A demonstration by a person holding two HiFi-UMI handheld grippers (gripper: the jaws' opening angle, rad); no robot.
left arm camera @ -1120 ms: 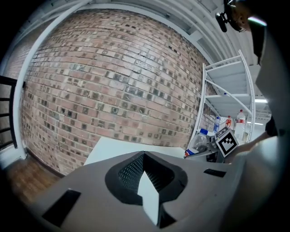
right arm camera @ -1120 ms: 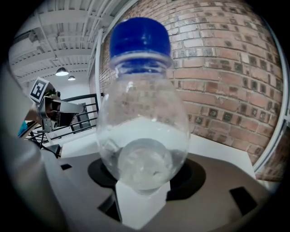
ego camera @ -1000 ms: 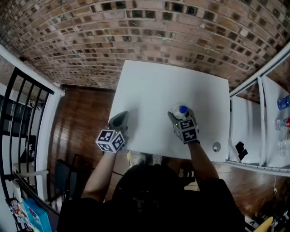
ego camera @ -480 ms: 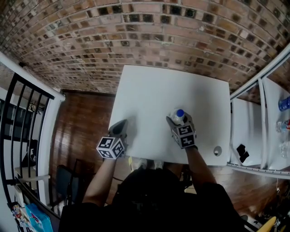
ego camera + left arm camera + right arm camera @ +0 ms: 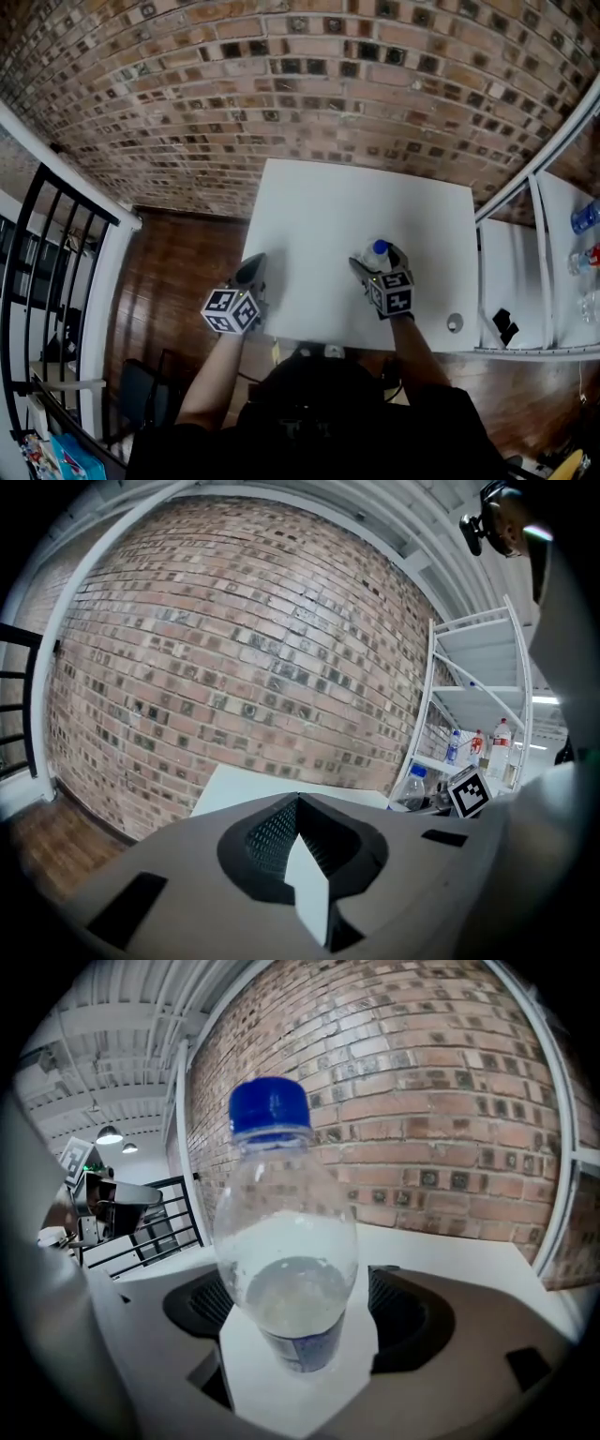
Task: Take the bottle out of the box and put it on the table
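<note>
Currently, the clear plastic bottle (image 5: 286, 1269) stands upright on the white table (image 5: 366, 202), near its front edge, blue cap on. No box is visible in any view.

1. Right gripper (image 5: 381, 262): its jaws have just been opening and stand wide apart. The bottle is between them, with a gap on either side. I read no pad contact, so the bottle rests on its own base.
2. Left gripper (image 5: 251, 270): jaws fully together, nothing between them. It hangs over the table's left front corner, well apart from the bottle.

Handling notes, as I judge them:
- The bottle looks only partly filled, so I expect it to be light and easy to knock over.
- Its walls are thin and smooth. A hard squeeze would likely dent them, and a loose one could let it slip.
- If I must take hold again, I would close on the lower body at the label band, not the neck or cap.

With the bottle standing on the table, I judge the placement essentially done.
</note>
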